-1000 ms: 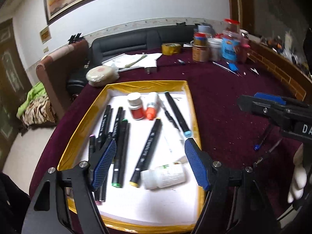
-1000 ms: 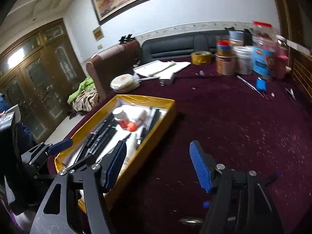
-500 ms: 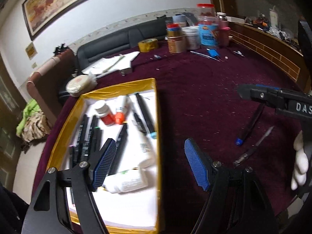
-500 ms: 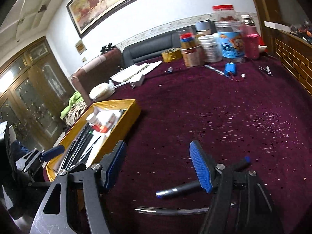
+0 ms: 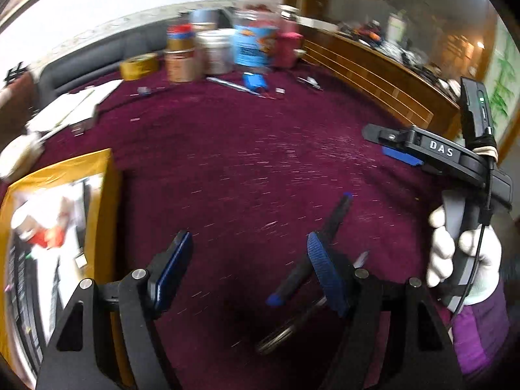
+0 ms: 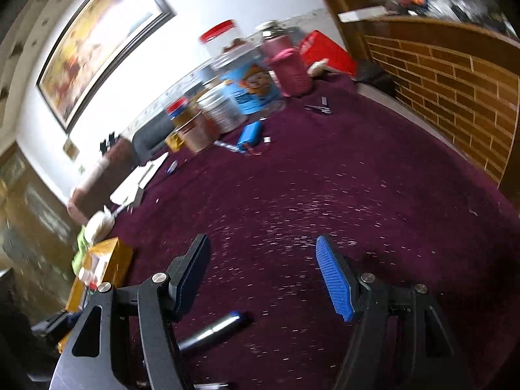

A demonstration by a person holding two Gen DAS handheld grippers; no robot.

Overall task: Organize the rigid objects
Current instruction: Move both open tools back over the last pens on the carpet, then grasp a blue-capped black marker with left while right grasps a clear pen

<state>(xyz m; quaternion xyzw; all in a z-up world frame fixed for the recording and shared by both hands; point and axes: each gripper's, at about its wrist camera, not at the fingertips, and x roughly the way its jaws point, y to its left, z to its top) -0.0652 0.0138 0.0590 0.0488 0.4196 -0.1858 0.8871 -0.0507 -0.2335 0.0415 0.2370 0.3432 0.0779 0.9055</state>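
Note:
A gold-rimmed tray (image 5: 100,175) with markers and small bottles sits at the left of the maroon table; it also shows in the right wrist view (image 6: 110,260). A black pen with blue ends (image 5: 334,217) lies on the cloth, partly behind my left gripper's right finger. A thin metal tool (image 5: 286,331) lies beside it. My left gripper (image 5: 248,273) is open and empty, just above the cloth. My right gripper (image 6: 263,276) is open and empty; it also shows in the left wrist view (image 5: 403,144), held by a white-gloved hand. The pen (image 6: 211,328) lies below its left finger.
Jars, cans and a tape roll (image 5: 139,66) stand at the table's far edge, with a blue box (image 5: 255,81) in front. Papers (image 5: 74,107) lie at the far left. A brick-patterned wooden ledge (image 6: 455,91) runs along the right.
Both grippers have swung to the right, away from the tray. The pen and the thin tool now lie close under my left gripper. Both views are motion-blurred.

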